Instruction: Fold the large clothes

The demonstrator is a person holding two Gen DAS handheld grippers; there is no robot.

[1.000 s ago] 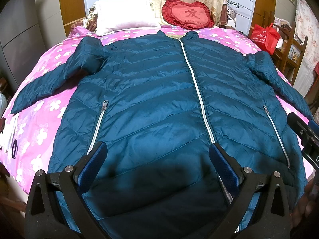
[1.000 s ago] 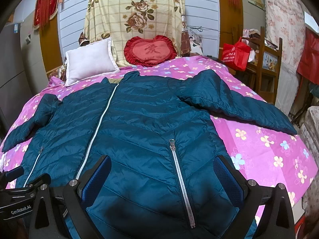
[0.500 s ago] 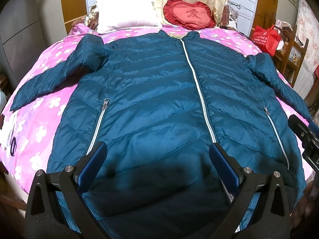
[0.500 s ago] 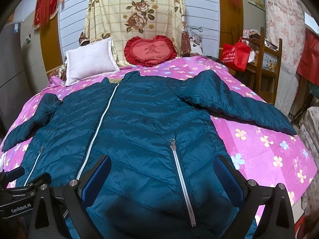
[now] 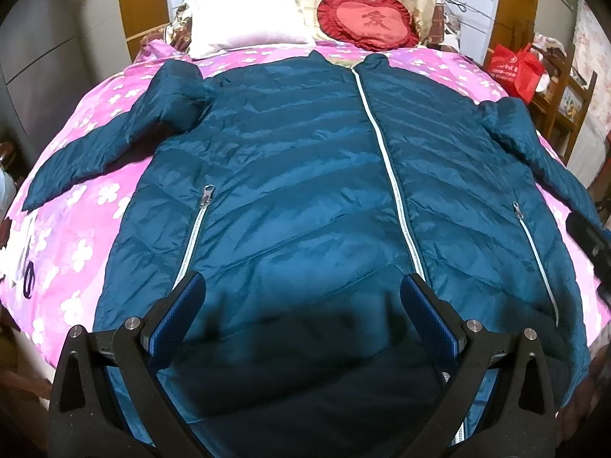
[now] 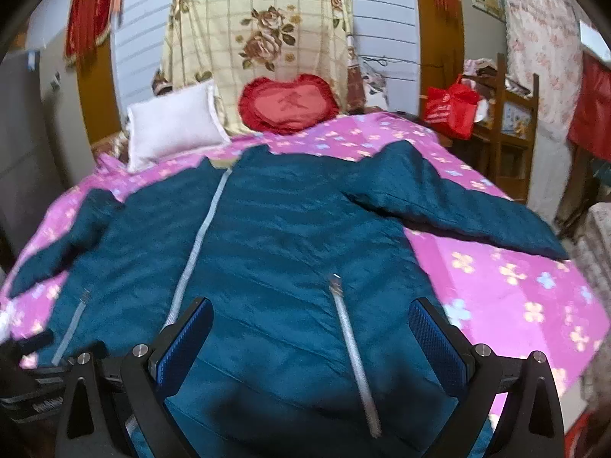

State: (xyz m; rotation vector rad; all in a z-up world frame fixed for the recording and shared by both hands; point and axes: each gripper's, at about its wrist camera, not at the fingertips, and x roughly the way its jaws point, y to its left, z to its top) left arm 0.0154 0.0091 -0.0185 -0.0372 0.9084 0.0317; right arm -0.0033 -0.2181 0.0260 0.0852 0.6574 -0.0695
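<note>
Now hovering low over the hem of the teal puffer jacket (image 5: 305,191), both claws released, nothing between their blue pads. Left claw (image 5: 301,316) straddling the hem between the jacket's left pocket zipper (image 5: 193,236) and the central zipper (image 5: 389,175); right claw (image 6: 311,339) over the hem around the other pocket zipper (image 6: 353,347). Compared with a second ago: left view slightly higher and tilted forward, showing more of the jacket's collar end; right view blurred and swung upward, showing more wall beyond the jacket, so apparently in motion. Jacket itself unmoved, lying front up, zipped, both sleeves spread outward from its body. No fold begun; probably just repositioning before a first grasp, most likely at the hem or a sleeve.

Lying under the jacket, a bed with a pink flowered cover (image 5: 84,236), soft and likely to give under pressure, so slippery quilted fabric may slide when pinched. Beyond the jacket's collar: a white pillow (image 5: 244,34) and a red heart-shaped cushion (image 5: 368,23), both propped against a yellow floral blanket (image 6: 259,42) draped over the headboard. Past the jacket's right sleeve (image 6: 458,213): a red shopping bag (image 6: 450,110) on wooden furniture. Past the left sleeve (image 5: 110,145): a grey cabinet front (image 5: 42,49).
</note>
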